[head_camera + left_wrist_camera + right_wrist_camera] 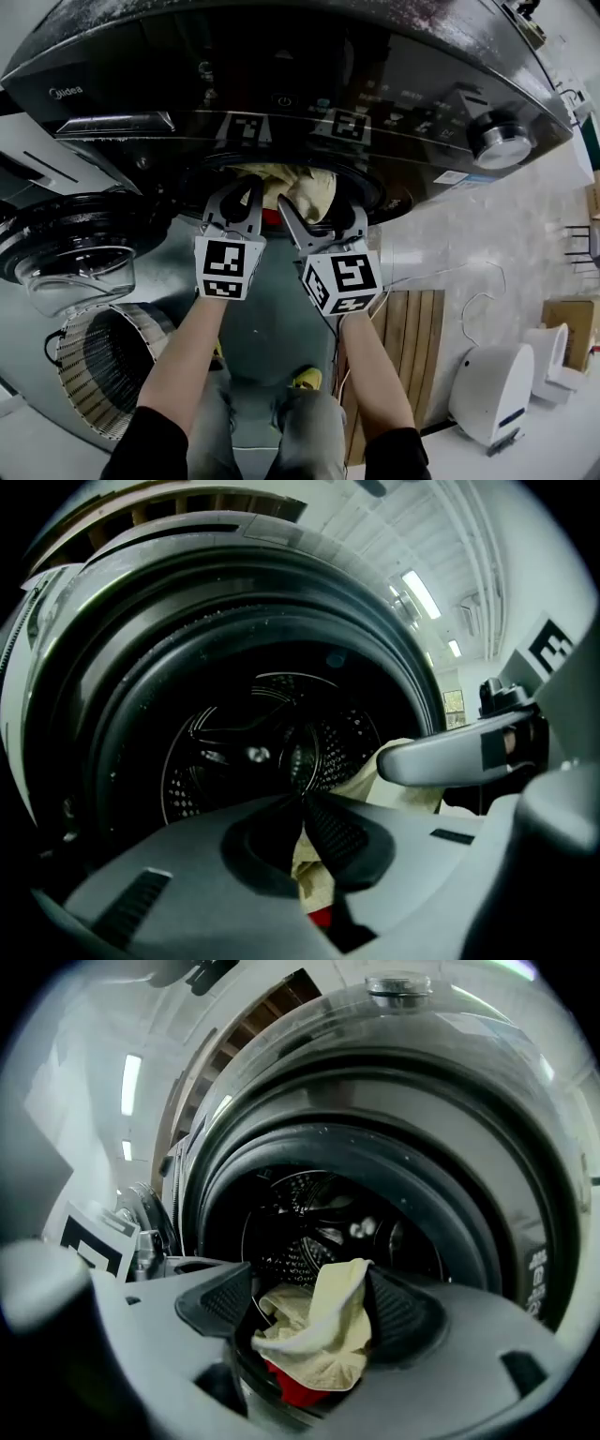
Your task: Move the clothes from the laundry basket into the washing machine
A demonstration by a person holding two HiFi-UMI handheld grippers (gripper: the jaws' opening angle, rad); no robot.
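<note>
I see the pale floor carrying the washer, with a round slatted basket towards the left and a white appliance towards the right. In the washer's drum, a cream cloth lies at the front lip, on a red cloth.

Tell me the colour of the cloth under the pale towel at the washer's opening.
The cloth is red, clearest in the right gripper view.
</note>
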